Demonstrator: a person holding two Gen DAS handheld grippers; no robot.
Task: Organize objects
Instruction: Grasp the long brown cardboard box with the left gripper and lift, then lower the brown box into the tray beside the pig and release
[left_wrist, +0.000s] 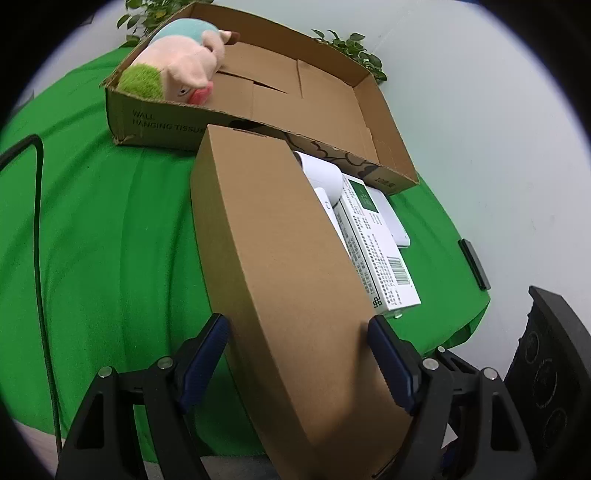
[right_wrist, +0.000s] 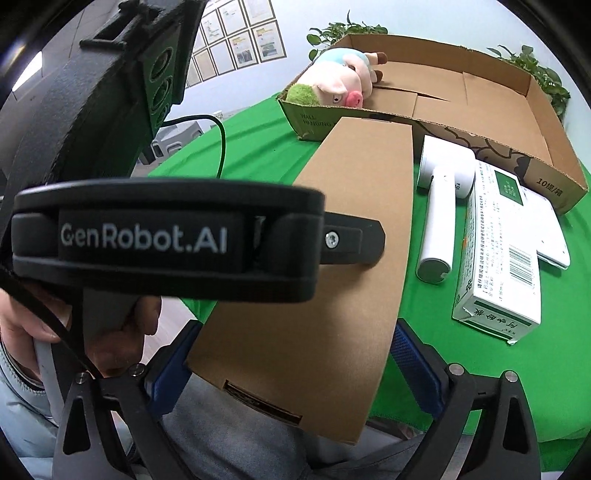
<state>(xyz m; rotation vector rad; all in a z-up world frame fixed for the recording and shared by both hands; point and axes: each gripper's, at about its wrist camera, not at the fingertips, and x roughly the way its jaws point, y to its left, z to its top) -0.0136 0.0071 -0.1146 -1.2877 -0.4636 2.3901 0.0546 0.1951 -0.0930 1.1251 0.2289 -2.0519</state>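
A long flat brown cardboard box (left_wrist: 280, 266) is held between the fingers of my left gripper (left_wrist: 299, 332), which is shut on its near end, tilted above the green table. In the right wrist view the same box (right_wrist: 343, 240) lies between the fingers of my right gripper (right_wrist: 291, 343), which grips its near end too; the left gripper's body (right_wrist: 166, 236) sits over it. A large open cardboard tray (left_wrist: 155, 122) at the back holds a plush pig (left_wrist: 184, 62). A white handheld device (right_wrist: 439, 206) and a white medicine box (right_wrist: 498, 258) lie right of the brown box.
The table has a green cloth (left_wrist: 110, 240). A black cable (left_wrist: 38, 221) runs along its left side. A flat white object (right_wrist: 550, 236) lies under the medicine box. Plants (right_wrist: 343, 29) stand behind the tray. A small black item (left_wrist: 474, 264) sits at the table's right edge.
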